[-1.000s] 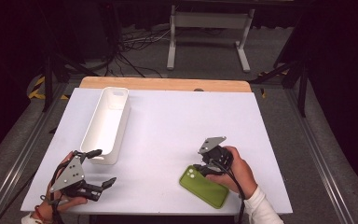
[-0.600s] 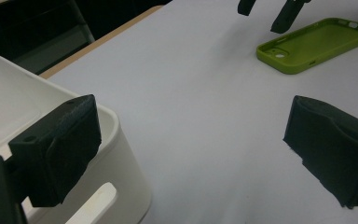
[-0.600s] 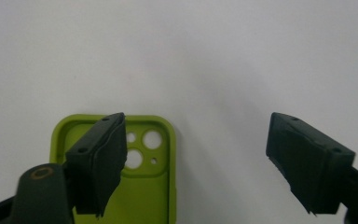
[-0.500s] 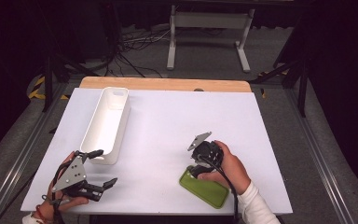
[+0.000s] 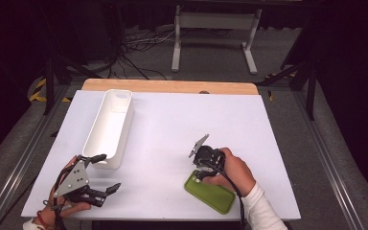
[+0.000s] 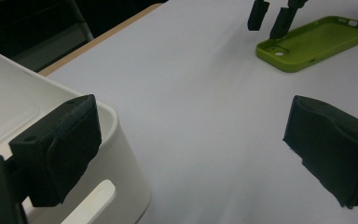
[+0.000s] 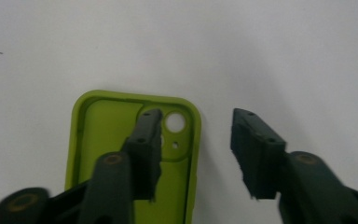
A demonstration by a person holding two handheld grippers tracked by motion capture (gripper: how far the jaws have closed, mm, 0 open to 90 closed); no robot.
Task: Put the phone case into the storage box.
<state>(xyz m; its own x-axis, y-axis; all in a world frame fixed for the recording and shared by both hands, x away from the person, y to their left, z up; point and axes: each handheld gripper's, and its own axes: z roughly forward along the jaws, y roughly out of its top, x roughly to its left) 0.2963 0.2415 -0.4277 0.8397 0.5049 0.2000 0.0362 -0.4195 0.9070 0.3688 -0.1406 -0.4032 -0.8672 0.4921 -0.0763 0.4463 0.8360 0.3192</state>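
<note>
Right gripper (image 7: 196, 154) shifted left, closing, astride green case (image 7: 98, 140) wall; left gripper (image 6: 191, 149) spread.

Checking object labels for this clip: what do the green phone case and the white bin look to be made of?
The green phone case looks like soft silicone or rubbery plastic: matte, even colour, rounded moulded lip and camera cut-out. The white bin looks like hard moulded plastic with a smooth, faintly glossy finish, thick rounded rim and a handle slot in its end wall. Neither material is certain from looks alone.
</note>
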